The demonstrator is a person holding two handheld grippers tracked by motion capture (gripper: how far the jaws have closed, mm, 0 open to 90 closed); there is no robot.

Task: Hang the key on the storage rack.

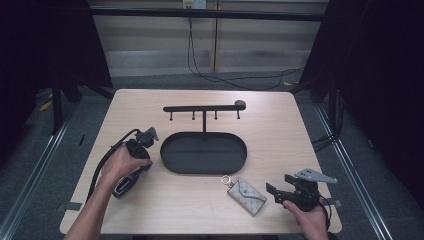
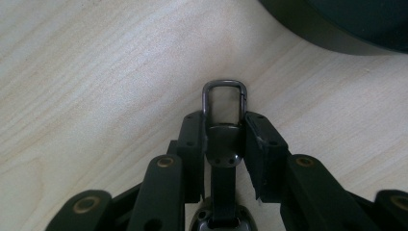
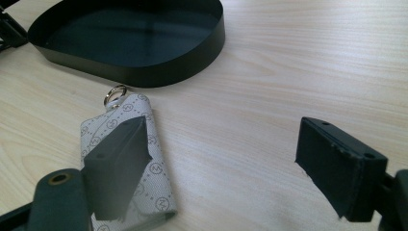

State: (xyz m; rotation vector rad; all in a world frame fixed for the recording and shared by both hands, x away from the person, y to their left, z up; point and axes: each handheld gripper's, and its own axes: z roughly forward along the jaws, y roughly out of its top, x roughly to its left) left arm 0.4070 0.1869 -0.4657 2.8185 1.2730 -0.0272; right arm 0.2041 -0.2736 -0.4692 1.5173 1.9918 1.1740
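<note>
Already the left tongs (image 2: 223, 127) gripped a metal clasp (image 2: 224, 103) — near the tabletop's (image 1: 280, 125) left edge; right tongs (image 3: 231, 163) wide, key pouch (image 1: 247, 195) just left, nearer them, lying diag. toward the tray (image 1: 203, 152).

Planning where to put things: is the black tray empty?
Empty. The tray shows bare floor; the key pouch lies outside on the table.

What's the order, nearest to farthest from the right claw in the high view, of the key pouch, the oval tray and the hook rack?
From the right claw:
1. Key pouch, just to its left on the table's near side.
2. Oval tray, farther left, mid-table.
3. Hook rack, standing behind the tray, toward the far edge.
</note>
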